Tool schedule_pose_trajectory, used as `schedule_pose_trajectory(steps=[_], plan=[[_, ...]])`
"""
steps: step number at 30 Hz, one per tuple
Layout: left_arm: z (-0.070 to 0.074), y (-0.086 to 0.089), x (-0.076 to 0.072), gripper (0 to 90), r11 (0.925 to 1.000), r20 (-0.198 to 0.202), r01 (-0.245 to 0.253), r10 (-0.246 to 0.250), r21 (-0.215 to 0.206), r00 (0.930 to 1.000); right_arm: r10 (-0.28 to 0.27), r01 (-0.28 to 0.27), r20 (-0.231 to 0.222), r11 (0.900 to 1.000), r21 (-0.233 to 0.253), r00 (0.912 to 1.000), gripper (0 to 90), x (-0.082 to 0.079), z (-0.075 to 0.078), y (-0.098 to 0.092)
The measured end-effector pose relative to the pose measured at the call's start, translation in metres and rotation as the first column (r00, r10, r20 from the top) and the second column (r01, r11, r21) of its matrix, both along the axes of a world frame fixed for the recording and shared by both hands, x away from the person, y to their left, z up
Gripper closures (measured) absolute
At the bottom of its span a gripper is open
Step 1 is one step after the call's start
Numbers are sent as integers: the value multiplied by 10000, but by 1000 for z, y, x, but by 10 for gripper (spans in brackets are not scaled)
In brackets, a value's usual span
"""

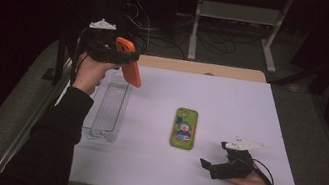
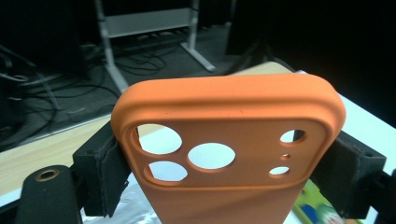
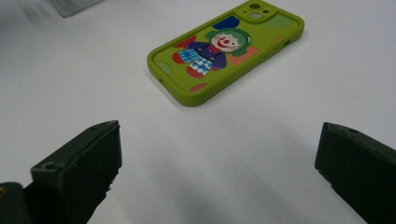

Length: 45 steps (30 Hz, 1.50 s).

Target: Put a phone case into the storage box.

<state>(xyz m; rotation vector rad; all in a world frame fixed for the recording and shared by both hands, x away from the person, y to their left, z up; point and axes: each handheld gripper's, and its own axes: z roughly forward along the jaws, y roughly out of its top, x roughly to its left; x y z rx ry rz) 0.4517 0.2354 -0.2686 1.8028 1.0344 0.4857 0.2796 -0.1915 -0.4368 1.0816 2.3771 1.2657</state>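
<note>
Orange phone case (image 1: 129, 64) hangs lifted above the table's far left corner, clamped in my left gripper (image 1: 125, 55) — the black jaws press its two long edges just below the camera cutouts, as my left gripper view shows (image 2: 229, 154). Under it, along the left edge of the white table (image 1: 231, 104), lies a clear plastic tray (image 1: 108, 108). My right gripper (image 1: 206, 166) rests low near the front right, jaws spread wide with nothing between them. It points at a green phone case (image 1: 184, 128) with a clown print — lying flat mid-table, print up, near the jaws but apart from them (image 3: 224, 56).
</note>
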Motion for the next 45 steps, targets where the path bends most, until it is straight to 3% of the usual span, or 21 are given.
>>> schedule_pose_trajectory(steps=[5,8,12,13,15,16,19,24,27,30,34,35,36,39,40,42,45], plan=[[-3,8,10,151,9942,223,-1005,997,375,9948,22,-22,68,10000,19,10000,0,0,3,1],[-8,13,17,151,9872,119,-1521,1517,474,9884,22,-22,104,10000,50,9999,0,0,3,1],[-15,16,26,150,9686,97,-2231,2234,1095,9747,113,-114,137,9999,48,9998,0,0,4,2],[-18,16,28,150,9661,29,-2417,2425,907,9701,120,-121,130,9999,38,9998,0,0,4,2],[-22,16,32,150,9557,-45,-2655,2683,1273,9633,108,-109,181,9999,60,9998,0,0,4,2],[-25,16,34,150,9525,-65,-2771,2801,1260,9599,90,-93,175,9999,129,9998,0,0,5,2],[-32,13,37,149,9438,-96,-2994,3036,1399,9527,123,-126,239,9998,121,9996,0,-1,7,1],[-46,6,42,149,9174,-102,-3374,3472,2108,9377,145,-149,295,9998,139,9995,0,-2,8,2],[-55,6,46,148,9124,-299,-3496,3637,2127,9310,134,-138,251,9997,176,9996,0,-3,8,2],[-65,6,49,146,8945,-378,-3643,3863,2591,9216,154,-159,252,9997,198,9996,0,-3,8,2],[-75,6,52,145,8904,-617,-3661,3955,2706,9164,184,-190,307,9996,191,9994,0,-3,8,2],[-77,6,53,144,8841,-605,-3695,4015,2860,9139,186,-191,278,9996,195,9994,0,-3,8,2],[-80,6,54,144,8825,-670,-3797,4120,2776,9087,215,-221,335,9996,177,9992,0,-3,8,2],[-86,6,57,142,8858,-944,-3697,4087,2805,9078,162,-169,332,9996,216,9993,0,-3,9,2],[-87,5,58,141,8838,-899,-3624,4034,2958,9106,173,-181,328,9996,221,9993,0,-3,10,2],[-89,4,59,140,8756,-799,-3691,4112,3116,9080,191,-197,346,9996,194,9992,0,-3,9,2],[-91,5,63,137,8741,-750,-3859,4238,2952,9026,200,-207,322,9996,216,9993,0,-3,9,2]])
